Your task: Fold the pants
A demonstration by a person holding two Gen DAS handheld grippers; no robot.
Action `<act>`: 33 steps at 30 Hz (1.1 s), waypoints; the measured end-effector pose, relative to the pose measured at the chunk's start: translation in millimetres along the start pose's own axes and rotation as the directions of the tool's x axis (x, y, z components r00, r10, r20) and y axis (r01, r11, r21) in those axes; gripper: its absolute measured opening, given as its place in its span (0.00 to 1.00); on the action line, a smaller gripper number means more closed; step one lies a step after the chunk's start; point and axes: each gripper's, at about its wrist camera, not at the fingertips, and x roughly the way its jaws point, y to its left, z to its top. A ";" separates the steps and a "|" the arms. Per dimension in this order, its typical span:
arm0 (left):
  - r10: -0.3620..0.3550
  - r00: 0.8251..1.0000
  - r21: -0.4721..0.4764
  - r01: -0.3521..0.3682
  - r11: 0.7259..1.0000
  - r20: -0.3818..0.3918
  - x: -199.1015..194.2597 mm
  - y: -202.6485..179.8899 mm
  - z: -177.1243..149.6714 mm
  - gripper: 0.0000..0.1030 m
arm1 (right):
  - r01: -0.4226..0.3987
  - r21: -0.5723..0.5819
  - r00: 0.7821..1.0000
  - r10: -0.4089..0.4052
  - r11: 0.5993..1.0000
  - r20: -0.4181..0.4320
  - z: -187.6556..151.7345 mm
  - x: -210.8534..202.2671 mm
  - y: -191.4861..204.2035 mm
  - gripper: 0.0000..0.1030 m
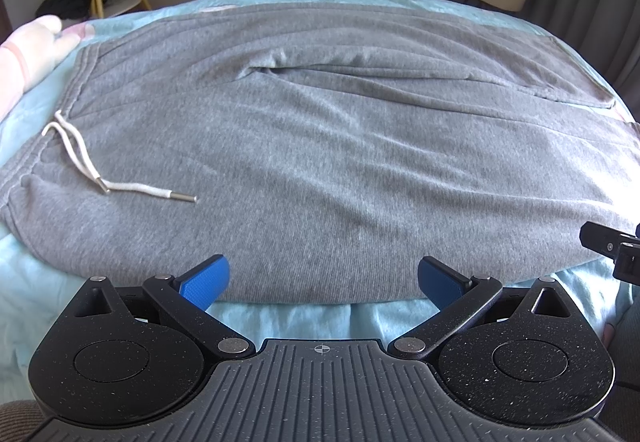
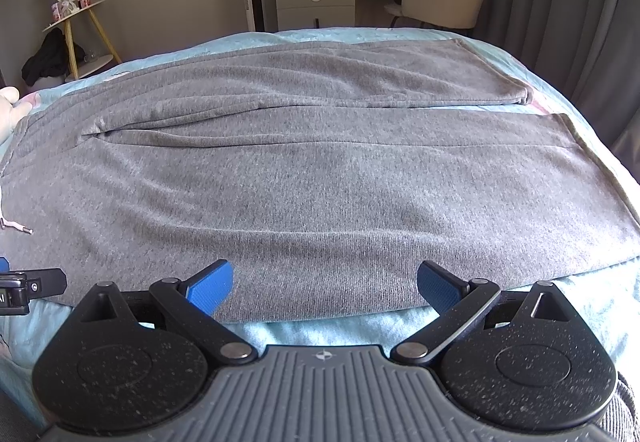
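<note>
Pants [image 2: 304,178] lie flat across the blue bedspread [image 1: 304,318] (waistband left, legs right), so both spread-wide, empty grippers, left gripper [image 1: 320,278] and right gripper [image 2: 322,282], should probably pinch the near edge together and lift evenly.

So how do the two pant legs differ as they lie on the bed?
The near leg lies nearest both grippers, its long edge by the bed's front; the far leg lies behind it, toward the dresser. The near leg's hem reaches further right than the far leg's. The near leg looks smoother; the far leg shows more ripples near the crotch. Both are grey, flat, unfolded, on the blue blanket.
</note>
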 end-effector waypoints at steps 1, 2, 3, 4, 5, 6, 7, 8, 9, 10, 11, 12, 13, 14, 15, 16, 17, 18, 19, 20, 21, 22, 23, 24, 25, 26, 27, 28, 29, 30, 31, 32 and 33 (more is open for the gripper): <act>0.001 1.000 0.000 -0.001 1.000 -0.001 -0.4 -0.2 -0.4 1.00 | -0.002 0.004 1.000 0.002 1.000 -0.001 0.1 0.3 -0.6 0.96; 0.002 1.000 0.000 -0.002 1.000 -0.002 -0.2 -0.6 0.1 1.00 | -0.004 0.008 1.000 0.004 1.000 -0.004 0.0 0.8 -1.2 0.96; 0.003 1.000 0.000 -0.003 1.000 -0.002 -0.4 -0.8 0.6 1.00 | -0.005 0.011 1.000 0.005 1.000 -0.006 0.1 1.2 -1.6 0.96; 0.003 1.000 0.000 -0.003 1.000 -0.002 -0.6 -1.0 0.9 1.00 | -0.006 0.015 1.000 0.006 1.000 -0.008 -0.1 1.3 -2.1 0.96; 0.004 1.000 0.001 -0.004 1.000 -0.001 -1.0 -1.3 0.9 1.00 | -0.007 0.019 1.000 0.007 1.000 -0.009 -0.1 1.6 -2.5 0.96; 0.007 1.000 0.003 -0.007 1.000 0.000 -1.2 -1.9 0.9 1.00 | -0.008 0.021 1.000 0.008 1.000 -0.012 0.1 1.9 -2.7 0.96; 0.012 1.000 0.007 -0.012 1.000 0.000 -1.2 -2.6 1.0 1.00 | -0.009 0.022 1.000 0.009 1.000 -0.013 0.2 2.1 -2.6 0.96; 0.013 1.000 0.009 -0.013 1.000 -0.001 -1.0 -2.6 1.3 1.00 | -0.011 0.023 1.000 0.011 1.000 -0.014 0.1 2.5 -2.5 0.96; 0.013 1.000 0.011 -0.013 1.000 -0.001 -1.0 -2.8 1.5 1.00 | -0.013 0.024 1.000 0.013 1.000 -0.016 0.3 2.8 -2.4 0.96; 0.012 1.000 0.010 -0.012 1.000 -0.003 -1.1 -2.8 1.7 1.00 | -0.014 0.026 1.000 0.015 1.000 -0.019 0.4 3.3 -2.7 0.96; 0.011 1.000 0.007 -0.011 1.000 -0.004 -0.9 -2.4 2.0 1.00 | -0.016 0.027 1.000 0.016 1.000 -0.022 0.6 4.3 -3.0 0.96; 0.011 1.000 0.005 -0.011 1.000 -0.007 -1.4 -2.2 2.2 1.00 | -0.020 0.029 0.999 0.020 0.999 -0.027 0.8 5.2 -3.4 0.96; 0.011 1.000 0.001 -0.011 1.000 -0.010 -1.4 -1.8 2.6 1.00 | -0.025 0.033 0.999 0.026 0.999 -0.031 1.1 6.2 -4.1 0.96; 0.012 1.000 -0.001 -0.012 1.000 -0.012 -1.2 -1.6 3.0 1.00 | -0.031 0.039 0.999 0.032 0.999 -0.034 1.5 7.2 -5.0 0.96; 0.013 1.000 -0.002 -0.013 1.000 -0.013 -1.2 -1.5 3.4 1.00 | -0.033 0.047 0.999 0.035 0.998 -0.037 1.7 8.2 -6.1 0.96; 0.014 1.000 -0.003 -0.014 1.000 -0.014 -1.1 -1.5 3.8 1.00 | -0.035 0.055 0.998 0.037 0.998 -0.042 2.3 9.8 -7.3 0.96; 0.015 1.000 -0.002 -0.015 1.000 -0.014 -0.8 -1.5 4.2 1.00 | -0.035 0.062 0.998 0.038 0.997 -0.048 2.8 11.4 -8.3 0.96; 0.015 1.000 -0.002 -0.015 1.000 -0.016 -0.2 -1.7 4.6 1.00 | -0.036 0.069 0.998 0.040 0.997 -0.055 3.4 13.1 -9.5 0.96; 0.014 1.000 -0.003 -0.014 1.000 -0.020 0.3 -1.7 4.9 1.00 | -0.038 0.076 0.997 0.043 0.996 -0.061 4.1 14.8 -10.4 0.96; 0.011 1.000 -0.005 -0.011 1.000 -0.023 1.0 -1.7 5.2 1.00 | -0.040 0.080 0.997 0.046 0.996 -0.066 5.1 16.7 -11.3 0.96; 0.008 1.000 -0.008 -0.008 1.000 -0.027 1.6 -1.5 5.7 1.00 | -0.040 0.083 0.996 0.046 0.996 -0.071 6.3 18.5 -12.1 0.96; 0.006 0.999 -0.012 -0.006 1.000 -0.031 2.4 -1.3 6.2 1.00 | -0.039 0.085 0.996 0.045 0.996 -0.076 7.7 20.3 -12.9 0.96; 0.004 0.999 -0.018 -0.005 1.000 -0.037 3.2 -1.0 7.1 1.00 | -0.036 0.086 0.996 0.042 0.996 -0.080 9.5 22.4 -13.6 0.96; 0.003 0.999 -0.025 -0.004 1.000 -0.042 3.8 -0.5 7.9 1.00 | -0.031 0.088 0.996 0.038 0.996 -0.083 12.1 25.1 -15.1 0.96; 0.001 0.999 -0.031 -0.002 1.000 -0.045 3.7 0.1 9.1 1.00 | -0.024 0.090 0.996 0.032 0.996 -0.084 15.2 28.0 -17.2 0.96; -0.002 0.999 -0.036 0.000 0.999 -0.044 2.8 0.4 11.0 1.00 | -0.015 0.090 0.996 0.023 0.996 -0.085 18.9 31.4 -20.2 0.96; -0.005 0.999 -0.039 0.003 0.999 -0.040 1.3 0.7 14.0 1.00 | 0.000 0.091 0.996 0.008 0.996 -0.084 23.3 34.6 -23.2 0.96; -0.010 0.999 -0.040 0.009 0.999 -0.034 -0.2 0.6 19.2 1.00 | 0.018 0.090 0.996 -0.010 0.996 -0.083 27.7 38.5 -25.9 0.96; -0.015 1.000 -0.039 0.014 0.999 -0.023 -2.0 0.5 26.0 1.00 | 0.039 0.086 0.995 -0.031 0.996 -0.089 32.9 44.8 -28.8 0.96; -0.018 1.000 -0.034 0.018 0.999 -0.005 -4.0 -0.7 34.6 1.00 | 0.062 0.082 0.993 -0.054 0.995 -0.105 37.7 52.5 -31.2 0.96; -0.016 1.000 -0.026 0.017 1.000 0.020 -6.4 -2.3 44.5 1.00 | 0.085 0.078 0.989 -0.075 0.993 -0.127 41.6 60.9 -33.4 0.96; -0.005 0.999 -0.015 0.006 1.000 0.053 -8.7 -4.0 55.8 1.00 | 0.107 0.074 0.983 -0.094 0.992 -0.156 44.8 70.9 -35.8 0.96; 0.013 0.996 -0.005 -0.012 1.000 0.089 -10.3 -5.7 67.3 1.00 | 0.125 0.071 0.978 -0.111 0.990 -0.179 46.8 79.3 -38.0 0.96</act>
